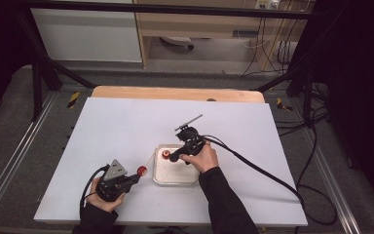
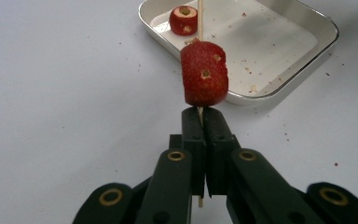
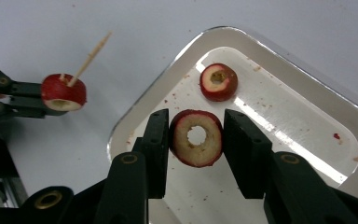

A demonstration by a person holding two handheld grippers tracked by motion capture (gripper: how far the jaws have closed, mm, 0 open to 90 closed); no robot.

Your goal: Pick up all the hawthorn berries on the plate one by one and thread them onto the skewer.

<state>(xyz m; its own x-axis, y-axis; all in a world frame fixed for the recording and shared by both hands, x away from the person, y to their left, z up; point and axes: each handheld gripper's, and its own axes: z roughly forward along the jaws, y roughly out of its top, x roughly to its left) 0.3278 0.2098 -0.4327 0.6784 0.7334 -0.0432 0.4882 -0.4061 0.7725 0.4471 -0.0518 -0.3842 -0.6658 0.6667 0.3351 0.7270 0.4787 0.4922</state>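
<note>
- Left gripper (image 2: pixel 200 116): jaws clenched on a thin wooden skewer (image 2: pixel 200 18) carrying a speckled red fruit slice (image 2: pixel 204 73), frame centre.
- Right gripper (image 3: pixel 196 140): grasping a cored, ring-shaped slice (image 3: pixel 196 137), red skin, pale flesh.
- Metal tray (image 3: pixel 279 56), glossy, round-cornered: third slice (image 3: pixel 218 81) at upper centre.

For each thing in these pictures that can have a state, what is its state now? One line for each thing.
Left gripper: shut on the skewer.
Skewer: held, one fruit ring threaded on it.
Threaded fruit ring: on the skewer, above the jaws.
Right gripper: shut on a cored fruit ring.
Cored fruit ring: between the jaws, over the tray.
Loose fruit ring: lying in the tray.
Tray: on the table, crumbs inside.
</note>
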